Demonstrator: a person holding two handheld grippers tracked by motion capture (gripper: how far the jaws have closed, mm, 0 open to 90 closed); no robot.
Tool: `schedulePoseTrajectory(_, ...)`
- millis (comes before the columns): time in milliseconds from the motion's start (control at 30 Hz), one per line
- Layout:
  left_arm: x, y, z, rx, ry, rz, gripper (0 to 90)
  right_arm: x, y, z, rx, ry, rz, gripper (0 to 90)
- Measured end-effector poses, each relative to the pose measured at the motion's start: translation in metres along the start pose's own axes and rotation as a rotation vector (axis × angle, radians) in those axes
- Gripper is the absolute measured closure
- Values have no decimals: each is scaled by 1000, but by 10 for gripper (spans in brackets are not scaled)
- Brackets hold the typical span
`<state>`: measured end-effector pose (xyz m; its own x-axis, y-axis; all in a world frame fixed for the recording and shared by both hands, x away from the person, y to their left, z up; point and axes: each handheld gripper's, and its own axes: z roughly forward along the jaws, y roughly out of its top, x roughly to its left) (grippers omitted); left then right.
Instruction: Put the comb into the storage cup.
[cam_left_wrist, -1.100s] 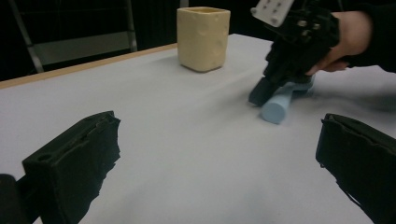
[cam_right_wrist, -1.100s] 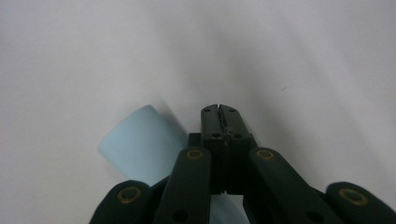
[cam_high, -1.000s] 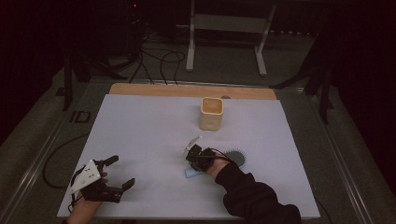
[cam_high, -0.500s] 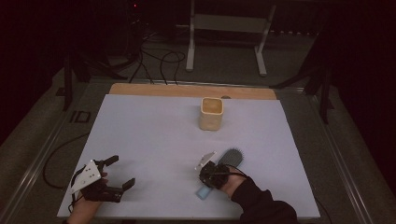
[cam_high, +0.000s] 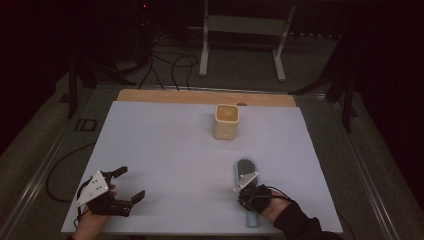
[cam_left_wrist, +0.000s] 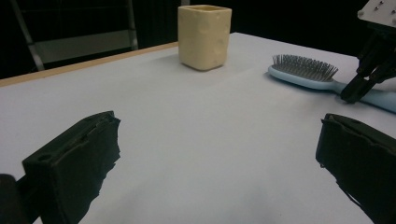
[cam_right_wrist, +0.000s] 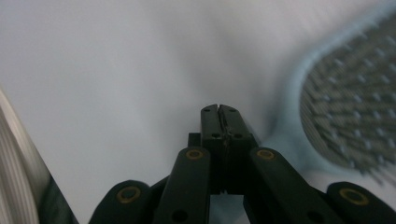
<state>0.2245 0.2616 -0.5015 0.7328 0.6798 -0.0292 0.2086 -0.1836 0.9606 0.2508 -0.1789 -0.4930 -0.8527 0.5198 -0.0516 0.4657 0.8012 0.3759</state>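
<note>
From above: one brush (cam_high: 245, 175), one cup (cam_high: 226, 121), two grippers on the sheet (cam_high: 165, 150). Your right gripper (cam_high: 245, 182) rests over the brush handle near the front edge; wide bare room lies leftward. Left gripper view — your left gripper (cam_left_wrist: 217, 154) stands spread, nothing between. Right gripper view — jaws pressed together, pinching nothing, the brush just beside them.

White-covered table (cam_high: 165, 145), yellow cup (cam_high: 226, 121) standing, blue hairbrush (cam_high: 245, 171) lying bristles-up
</note>
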Motion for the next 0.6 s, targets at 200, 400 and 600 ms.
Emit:
schedulePoseTrajectory(200,0,0,0,0,0,0,0,-12,-21,-9,27,-33,33,884)
schedulePoseTrajectory(400,0,0,0,0,2,-1,0,-24,-37,-16,50,-52,60,892)
schedulePoseTrajectory(600,0,0,1,1,1,2,0,-39,-46,-19,54,-86,97,891)
